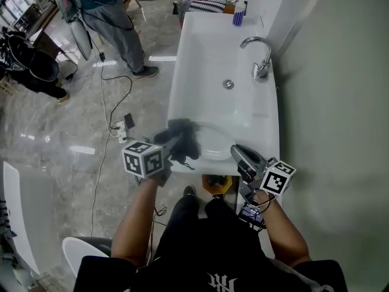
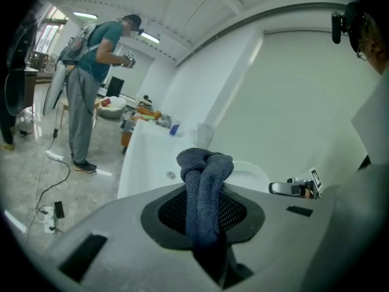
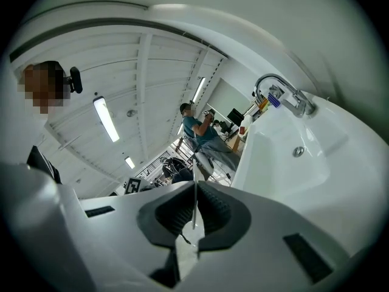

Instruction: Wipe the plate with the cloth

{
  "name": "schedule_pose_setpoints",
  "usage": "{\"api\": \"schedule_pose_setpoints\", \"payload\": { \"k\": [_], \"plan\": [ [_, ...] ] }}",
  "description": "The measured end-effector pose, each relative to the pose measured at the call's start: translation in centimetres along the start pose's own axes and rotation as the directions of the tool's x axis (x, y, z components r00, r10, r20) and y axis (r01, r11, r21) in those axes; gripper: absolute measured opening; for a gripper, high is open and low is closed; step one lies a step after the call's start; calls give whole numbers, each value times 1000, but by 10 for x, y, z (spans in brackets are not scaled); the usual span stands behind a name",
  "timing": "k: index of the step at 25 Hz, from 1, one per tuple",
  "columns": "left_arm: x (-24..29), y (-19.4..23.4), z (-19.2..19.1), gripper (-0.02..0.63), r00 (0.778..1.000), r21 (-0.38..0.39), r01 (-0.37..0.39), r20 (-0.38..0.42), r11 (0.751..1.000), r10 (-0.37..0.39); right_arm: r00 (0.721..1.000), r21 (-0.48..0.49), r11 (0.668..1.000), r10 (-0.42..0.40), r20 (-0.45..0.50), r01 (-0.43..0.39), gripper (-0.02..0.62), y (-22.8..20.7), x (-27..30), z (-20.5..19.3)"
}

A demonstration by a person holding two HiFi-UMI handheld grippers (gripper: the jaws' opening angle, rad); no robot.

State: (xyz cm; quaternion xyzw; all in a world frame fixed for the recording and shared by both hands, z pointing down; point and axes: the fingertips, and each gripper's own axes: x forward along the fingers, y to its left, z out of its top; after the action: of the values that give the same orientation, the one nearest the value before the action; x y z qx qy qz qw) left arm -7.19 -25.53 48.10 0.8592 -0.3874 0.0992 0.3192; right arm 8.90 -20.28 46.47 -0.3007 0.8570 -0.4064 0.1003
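A person looks steeply down over a long white sink point(image 1: 206, 53) set against a pale wall, holding a handheld claw in each hand.

The left claw point(image 1: 174, 143), with its marker cube, is clamped tight on a dark blue-grey cloth point(image 1: 185, 135). In the left gripper view, the cloth point(image 2: 205, 169) rises bunched and knotted from between the closed jaws of the claw point(image 2: 203, 216).

The right claw point(image 1: 236, 152) grips a white plate point(image 1: 214, 143) by its right edge. The plate is held over the near end of the sink. In the right gripper view, the jaws of the claw point(image 3: 194, 215) are pressed together on the plate's rim point(image 3: 194, 201), which shows only as a thin white line seen edge-on.

From above, the cloth covers the plate's left side. Whether it presses on the surface cannot be told. In the left gripper view, the plate point(image 2: 252, 174) sits just behind the cloth.

Further along the sink are a round drain point(image 1: 228, 84) and a curved chrome tap point(image 1: 260, 56). A small blue bottle point(image 1: 237, 17) stands at the far end. On the grey marble floor point(image 1: 55, 132) to the left, another person point(image 1: 103, 11) stands well apart.
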Motion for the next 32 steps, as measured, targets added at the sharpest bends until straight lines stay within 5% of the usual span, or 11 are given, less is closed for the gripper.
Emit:
{"api": "schedule_pose_setpoints", "payload": {
  "k": [6,11,15,18,32],
  "plan": [
    [-32,45,-8,66,994,-44,-98,42,994,99,998,62,997,-55,19,54,9,-26,-9,2],
    [-66,5,4,66,963,38,100,246,994,-106,992,186,975,-109,-64,120,9,-64,-13,-1],
    [-76,-23,-1,66,915,83,225,323,971,-240,971,338,918,-151,-184,206,9,-102,-8,-26],
    [-84,-29,-9,66,895,91,275,339,957,-289,954,365,899,-150,-261,241,10,-112,2,-47],
    [-47,7,-39,66,927,37,263,266,964,-263,906,362,879,-160,-392,311,11,-163,29,-82]
  ]
}}
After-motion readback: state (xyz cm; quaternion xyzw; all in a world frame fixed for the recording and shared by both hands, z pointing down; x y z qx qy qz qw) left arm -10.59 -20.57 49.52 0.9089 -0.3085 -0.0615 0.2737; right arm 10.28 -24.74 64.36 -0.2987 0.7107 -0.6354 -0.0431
